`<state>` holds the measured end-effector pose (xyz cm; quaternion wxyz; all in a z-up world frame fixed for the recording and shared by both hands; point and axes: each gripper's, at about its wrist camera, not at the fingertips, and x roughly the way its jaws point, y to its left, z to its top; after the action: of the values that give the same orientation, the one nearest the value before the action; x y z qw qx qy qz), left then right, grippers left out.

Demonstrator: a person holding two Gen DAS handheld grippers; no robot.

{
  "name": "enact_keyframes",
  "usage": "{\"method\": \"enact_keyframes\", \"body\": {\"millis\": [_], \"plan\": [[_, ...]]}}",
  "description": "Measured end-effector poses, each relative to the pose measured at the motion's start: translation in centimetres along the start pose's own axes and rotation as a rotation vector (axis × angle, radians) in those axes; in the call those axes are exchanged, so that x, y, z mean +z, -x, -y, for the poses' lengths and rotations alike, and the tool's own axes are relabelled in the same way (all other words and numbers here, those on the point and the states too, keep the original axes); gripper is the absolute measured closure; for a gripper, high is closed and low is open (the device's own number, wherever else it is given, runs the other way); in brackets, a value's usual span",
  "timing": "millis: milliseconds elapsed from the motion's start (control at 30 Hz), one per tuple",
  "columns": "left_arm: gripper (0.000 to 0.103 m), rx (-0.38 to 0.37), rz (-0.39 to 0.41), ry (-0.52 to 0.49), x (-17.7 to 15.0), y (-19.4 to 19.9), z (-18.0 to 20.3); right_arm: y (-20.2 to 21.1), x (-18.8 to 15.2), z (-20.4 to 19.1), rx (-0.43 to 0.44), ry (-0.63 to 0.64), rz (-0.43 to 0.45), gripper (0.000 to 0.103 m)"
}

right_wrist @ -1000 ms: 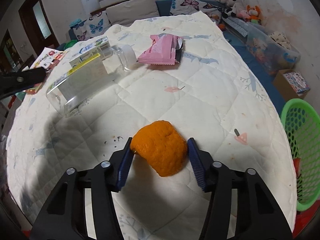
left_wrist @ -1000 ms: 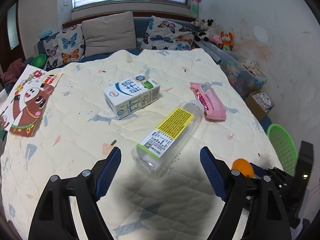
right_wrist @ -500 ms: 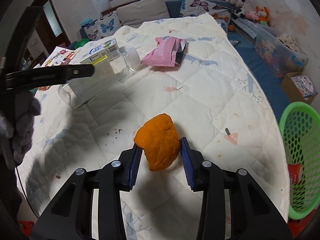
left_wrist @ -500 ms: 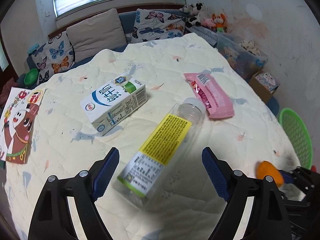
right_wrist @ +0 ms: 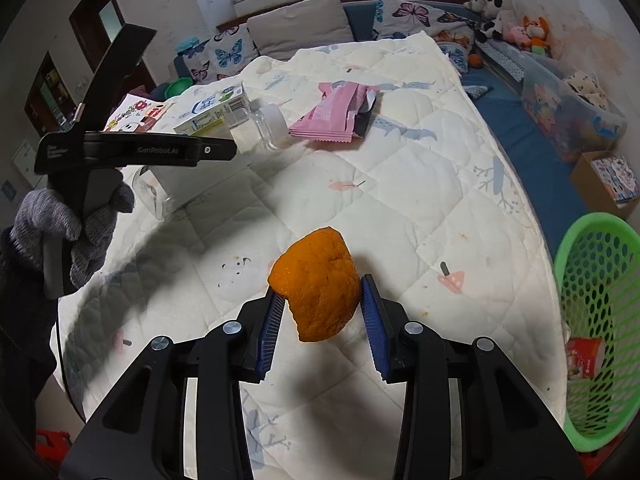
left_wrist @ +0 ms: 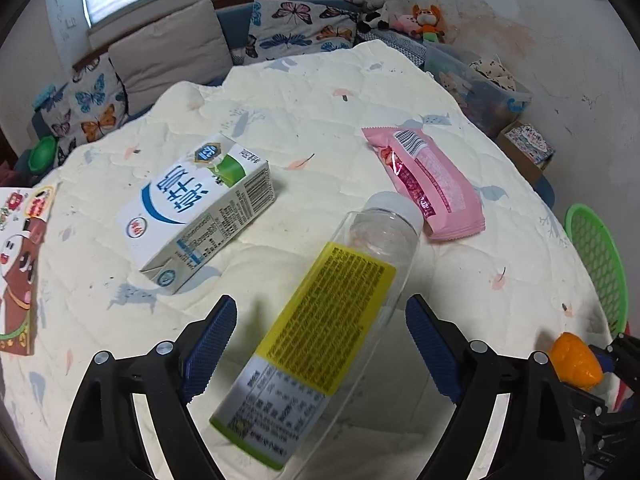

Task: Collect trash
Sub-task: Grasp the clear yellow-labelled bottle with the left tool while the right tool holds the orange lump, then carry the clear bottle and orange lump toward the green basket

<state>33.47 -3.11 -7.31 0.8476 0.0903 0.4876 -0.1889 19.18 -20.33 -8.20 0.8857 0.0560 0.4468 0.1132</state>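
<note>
The right gripper (right_wrist: 322, 312) is clamped on a piece of orange peel (right_wrist: 316, 282), its blue ribbed pads pressed against both sides, the peel lifted clear of the cream quilted cover (right_wrist: 420, 184) with its shadow falling on the fabric below. At about three o'clock from that grip, off the edge of the cover, stands a green mesh basket (right_wrist: 592, 312) with a small red packet (right_wrist: 585, 358) lying in its bottom. Toward twelve o'clock lies a pink snack wrapper (right_wrist: 336, 114), torn open at one end, and at about eleven o'clock a clear plastic bottle (right_wrist: 256, 124) with a white cap rests on its side, just beside a white and blue milk carton (right_wrist: 214, 112). At ten o'clock a gray-gloved hand (right_wrist: 68, 220) grips the handle of the left gripper (left_wrist: 320, 344), whose jaws stand wide apart and are opening a little further. In the left wrist view the bottle (left_wrist: 332, 332) lies slantwise between those spread pads, its yellow label up and its cap toward one o'clock; neither pad touches it. The milk carton (left_wrist: 200, 208) lies at eleven o'clock from the bottle, near but apart, and the pink wrapper (left_wrist: 428, 184) sits just beside the cap. At nine o'clock a printed cartoon sheet (left_wrist: 20, 264) lies at the cover's edge.
</note>
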Motion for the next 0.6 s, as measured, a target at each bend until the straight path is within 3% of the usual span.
{"method": "enact_keyframes", "body": {"millis": [133,233,400,600], "plan": [[0.025,-0.024,-0.027,-0.007,0.2,-0.8,-0.2,0.0,0.0,0.1,0.004,0.006,0.004,0.064],[0.035,-0.057,-0.032,-0.012,0.0,-1.0,0.0,0.1,0.0,0.3,0.007,0.003,0.003,0.064],[0.055,-0.044,-0.02,-0.016,-0.2,-0.7,0.6,0.5,-0.1,0.6,0.008,0.002,0.012,0.064],[0.057,-0.025,-0.001,0.001,-1.0,0.8,1.2,1.6,-0.4,0.9,0.008,-0.001,0.033,0.064]]}}
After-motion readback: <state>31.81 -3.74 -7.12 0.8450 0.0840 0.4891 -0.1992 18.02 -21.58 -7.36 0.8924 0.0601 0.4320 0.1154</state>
